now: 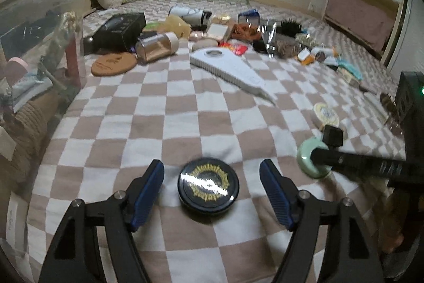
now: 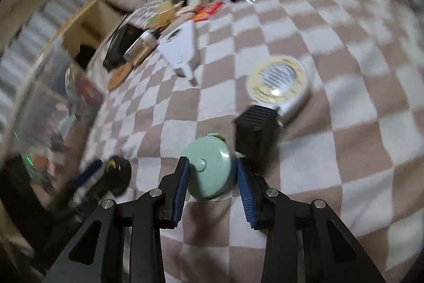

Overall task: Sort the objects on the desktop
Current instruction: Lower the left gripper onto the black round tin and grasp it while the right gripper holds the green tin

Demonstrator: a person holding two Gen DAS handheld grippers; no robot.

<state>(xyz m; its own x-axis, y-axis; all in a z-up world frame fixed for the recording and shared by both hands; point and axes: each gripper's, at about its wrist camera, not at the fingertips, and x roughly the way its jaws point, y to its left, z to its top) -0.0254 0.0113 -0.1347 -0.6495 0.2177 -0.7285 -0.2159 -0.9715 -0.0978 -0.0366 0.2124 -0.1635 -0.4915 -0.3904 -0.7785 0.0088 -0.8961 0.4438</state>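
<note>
Right now a black round tin (image 1: 208, 187) with a gold emblem on its lid lies flat on the checkered blanket (image 1: 148, 108), between the spread pads of the left claw (image 1: 211, 191), which touch nothing (released, clear of the tin on both sides). Just beside it, the right claw (image 2: 213, 177) is clenched on a mint-green round case (image 2: 209, 169). Near that sit a small black ribbed box (image 2: 256, 129) and a yellow-labelled tin (image 2: 278, 77). Farther off lie a white comb-like tool (image 1: 230, 68) and a heap of clutter.
</note>
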